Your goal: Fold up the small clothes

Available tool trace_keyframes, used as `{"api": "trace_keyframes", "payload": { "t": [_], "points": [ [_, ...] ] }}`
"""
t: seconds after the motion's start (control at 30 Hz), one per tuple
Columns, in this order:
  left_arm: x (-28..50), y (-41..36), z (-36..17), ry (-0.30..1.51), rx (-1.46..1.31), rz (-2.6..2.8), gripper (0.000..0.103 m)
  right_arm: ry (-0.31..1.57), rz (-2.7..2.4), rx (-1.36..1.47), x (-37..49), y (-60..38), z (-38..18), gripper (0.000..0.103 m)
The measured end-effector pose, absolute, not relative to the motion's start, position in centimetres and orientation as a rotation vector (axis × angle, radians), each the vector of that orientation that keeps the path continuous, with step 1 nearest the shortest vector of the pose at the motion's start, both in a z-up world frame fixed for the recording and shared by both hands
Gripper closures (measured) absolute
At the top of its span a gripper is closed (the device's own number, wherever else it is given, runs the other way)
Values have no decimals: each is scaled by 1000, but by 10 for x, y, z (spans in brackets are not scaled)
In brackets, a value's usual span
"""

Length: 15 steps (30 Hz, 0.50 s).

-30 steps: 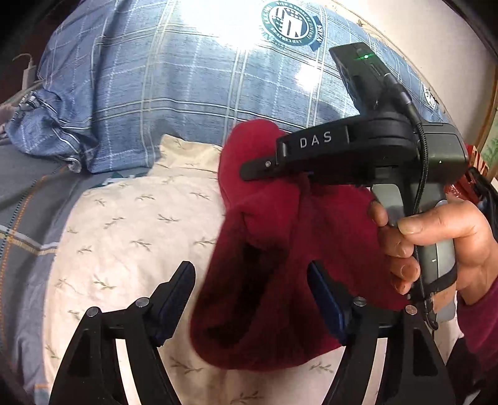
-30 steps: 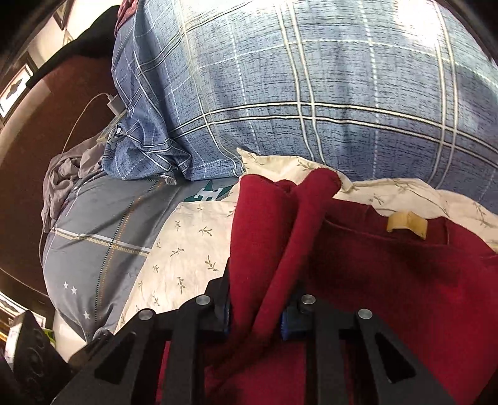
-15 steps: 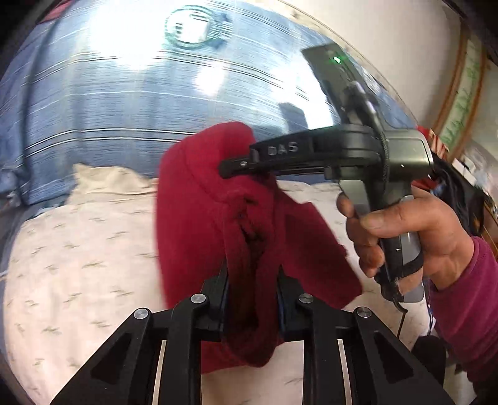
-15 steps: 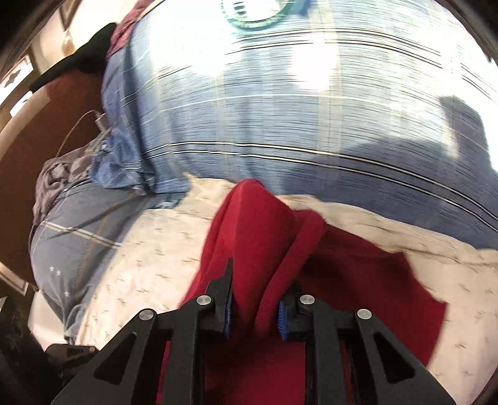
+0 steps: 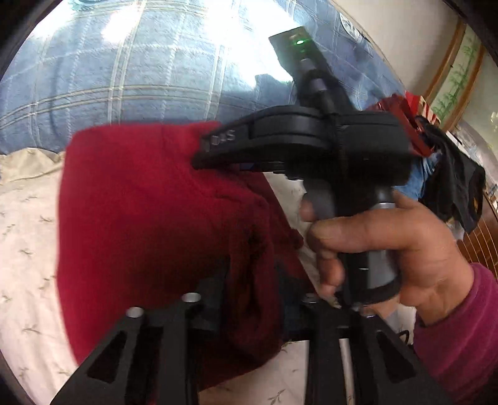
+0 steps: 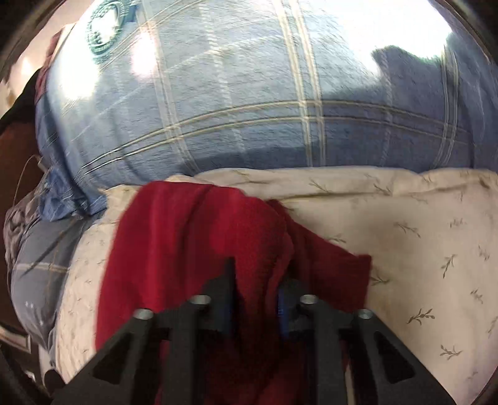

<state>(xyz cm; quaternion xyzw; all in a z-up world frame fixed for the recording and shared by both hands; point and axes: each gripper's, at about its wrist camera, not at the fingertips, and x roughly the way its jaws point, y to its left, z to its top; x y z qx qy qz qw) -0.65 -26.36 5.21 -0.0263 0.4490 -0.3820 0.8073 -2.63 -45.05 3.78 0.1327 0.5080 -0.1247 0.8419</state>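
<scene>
— Cloth first: where does the red garment (image 5: 149, 218) sit?

— It fills the middle of the left wrist view and hangs bunched between both tools. In the right wrist view the red garment (image 6: 193, 243) spreads from the centre down to the bottom edge, draped over the cream leaf-print sheet (image 6: 420, 236) of the bed.

— And the left tool (image 5: 252, 299)?

— Closed on a thick fold of the garment at the lower centre of its frame; the red fabric is pinched between the black fingers (image 5: 214, 289) and spills over them (motion blur softens the edges, but the pinch is plain).

— The right tool?

— Seen from the left camera, the right tool (image 5: 202, 155) comes in from the right of the frame with its tip pressed into the upper edge of the garment. From its own camera, the right tool (image 6: 256, 299) is clamped on a fold too, cloth squeezed between the blue pads (image 6: 281, 302). The right hand (image 5: 389, 249) wraps the grey handle at the right of the frame, a magenta sleeve (image 5: 460, 327) at the wrist.

— What lies behind?

— A blue plaid quilt (image 6: 249, 93) across the upper half of both views, with a round green emblem (image 6: 104, 29) at upper left in the right wrist view. Dark clothes (image 5: 457, 187) are heaped at the right edge of the left wrist view.
</scene>
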Motion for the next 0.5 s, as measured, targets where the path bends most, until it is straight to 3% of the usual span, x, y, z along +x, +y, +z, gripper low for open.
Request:
{"api": "trace_keyframes", "payload": {
  "t": [0.03,0.1,0.17,0.23,0.3,0.5],
  "points": [
    [-4,-263,52,966,-62,-843,51,1043,-276,291,-31,-455,40,57],
    [-6,-255,59,991,-69,-911,38,1017,-299,348,-46,-461,50,49],
    [-6,-238,69,967,-46,-913,37,999,-263,420,-65,-464,65,49],
    [-12,-217,78,925,1,-867,36,967,-226,455,-85,-459,80,41],
    [-14,-195,81,897,30,-795,36,934,-209,467,-109,-450,93,27],
    [-24,-172,74,939,3,-669,36,938,-117,559,-141,-415,88,24]
  ]
}}
